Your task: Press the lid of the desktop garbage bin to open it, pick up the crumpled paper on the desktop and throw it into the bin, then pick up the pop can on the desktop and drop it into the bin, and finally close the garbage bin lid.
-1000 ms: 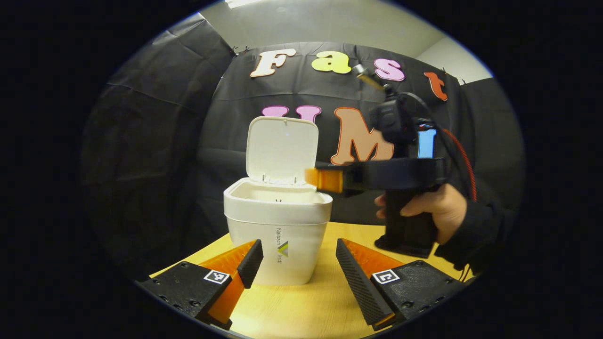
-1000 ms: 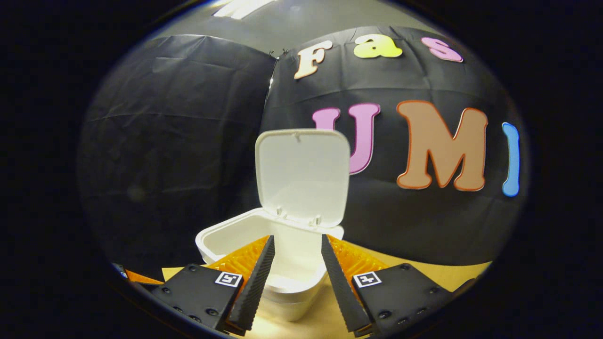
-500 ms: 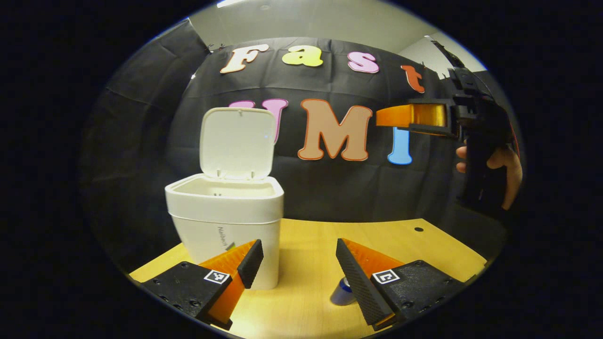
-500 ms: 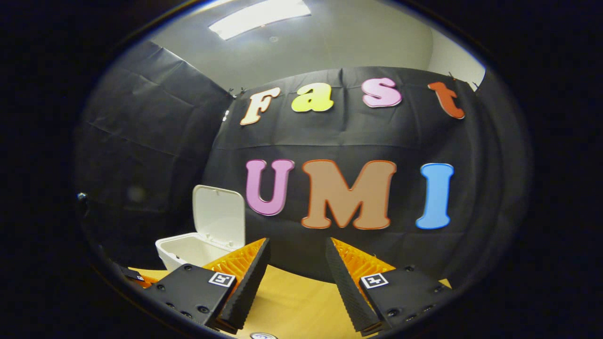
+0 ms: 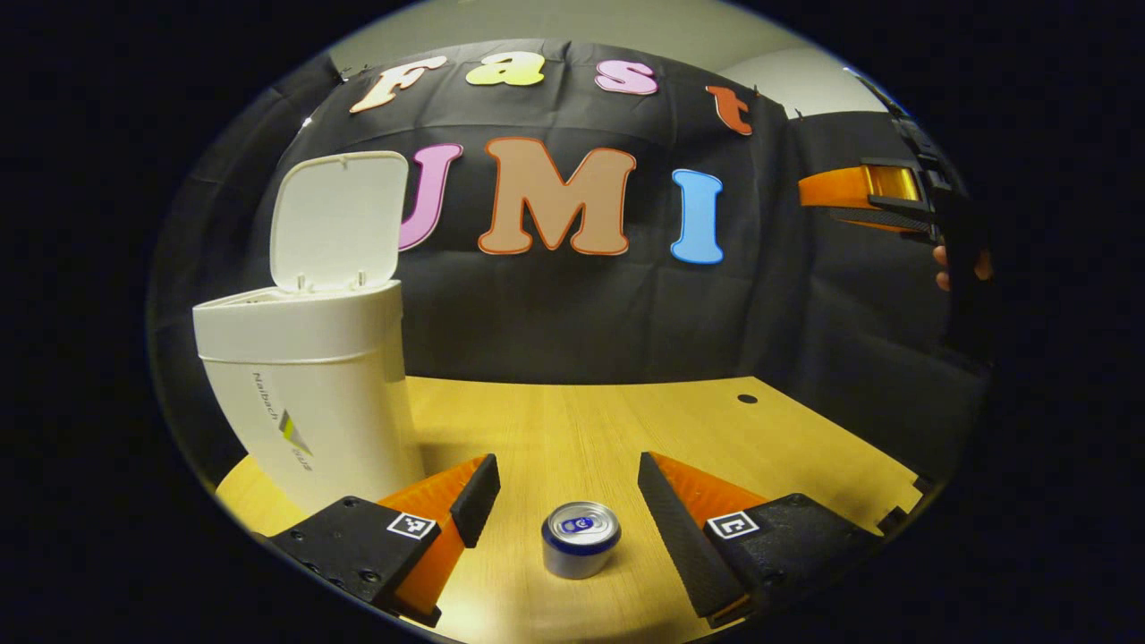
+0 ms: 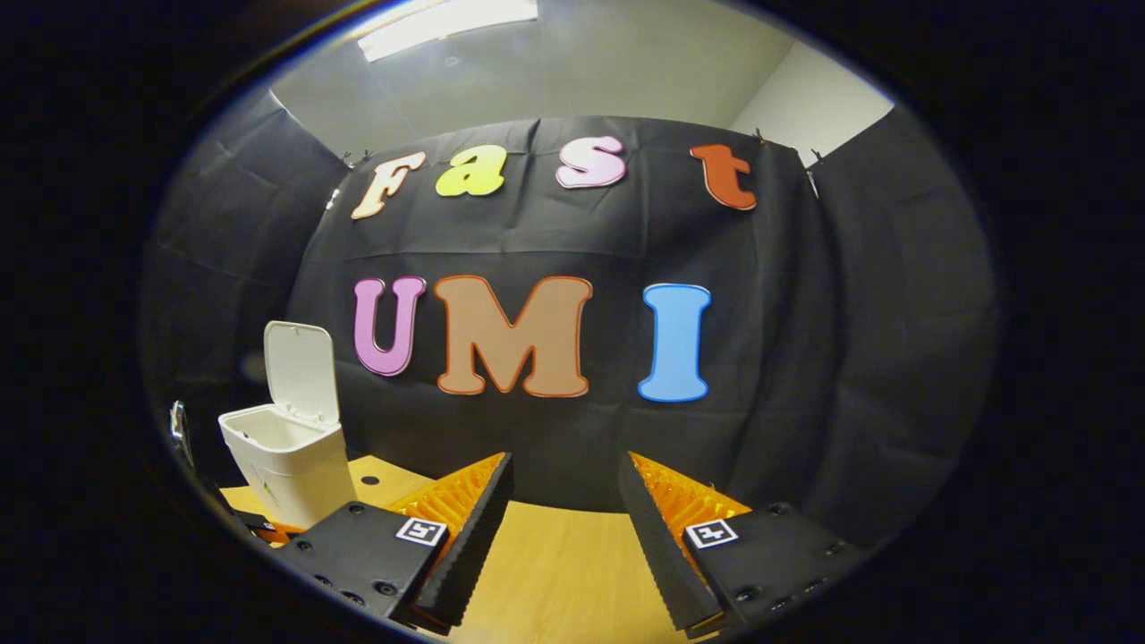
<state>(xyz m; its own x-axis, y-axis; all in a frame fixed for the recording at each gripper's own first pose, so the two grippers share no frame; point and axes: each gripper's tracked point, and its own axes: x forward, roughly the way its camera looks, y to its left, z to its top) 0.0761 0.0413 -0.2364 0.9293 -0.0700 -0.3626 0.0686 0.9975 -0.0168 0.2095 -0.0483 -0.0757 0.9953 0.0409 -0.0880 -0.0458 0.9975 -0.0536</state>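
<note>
The white garbage bin (image 5: 304, 394) stands at the left of the wooden desk with its lid (image 5: 338, 219) swung upright. A pop can (image 5: 580, 538) stands upright on the desk, right between the fingers of my open left gripper (image 5: 565, 487), which touch nothing. In the right gripper view the bin (image 6: 286, 470) sits far off at the left, lid (image 6: 301, 371) up. My right gripper (image 6: 559, 483) is open and empty, high above the desk. The same gripper (image 5: 863, 199) appears at the upper right of the left gripper view, held by a hand (image 5: 959, 266).
The wooden desk (image 5: 716, 447) stretches to the right of the can, with a small dark hole (image 5: 747, 399) near its back edge. Black cloth walls close in the back and both sides.
My left gripper swung right and down, so the bin slid left and the can came between its fingers. My right gripper pulled up and away from the bin.
</note>
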